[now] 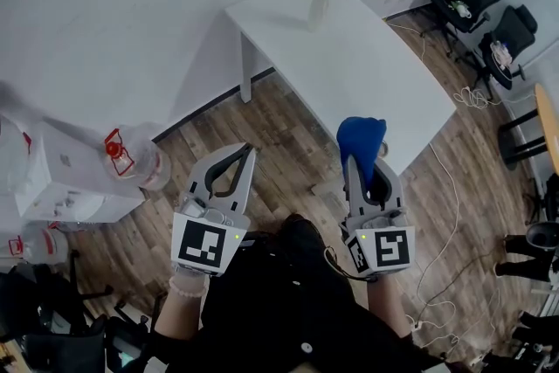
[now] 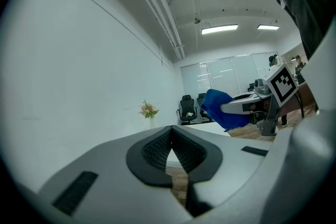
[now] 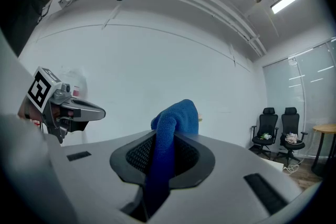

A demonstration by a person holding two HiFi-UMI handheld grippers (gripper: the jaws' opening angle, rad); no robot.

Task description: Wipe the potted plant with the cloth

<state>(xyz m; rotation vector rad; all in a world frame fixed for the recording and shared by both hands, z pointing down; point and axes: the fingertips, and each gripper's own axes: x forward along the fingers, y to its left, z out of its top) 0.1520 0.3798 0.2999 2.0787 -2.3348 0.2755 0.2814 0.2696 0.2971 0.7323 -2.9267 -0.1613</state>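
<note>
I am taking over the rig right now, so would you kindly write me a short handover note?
Left claw: shut, nothing in it.
Right claw: shut on the blue cloth, which sticks up past its tips.
Potted plant: upright near the far end of the white table, ahead of both claws and well apart from them.
Done: the cloth is picked up.
Left: bring the cloth to the plant and wipe it. The cloth has not yet reached the plant.
</note>
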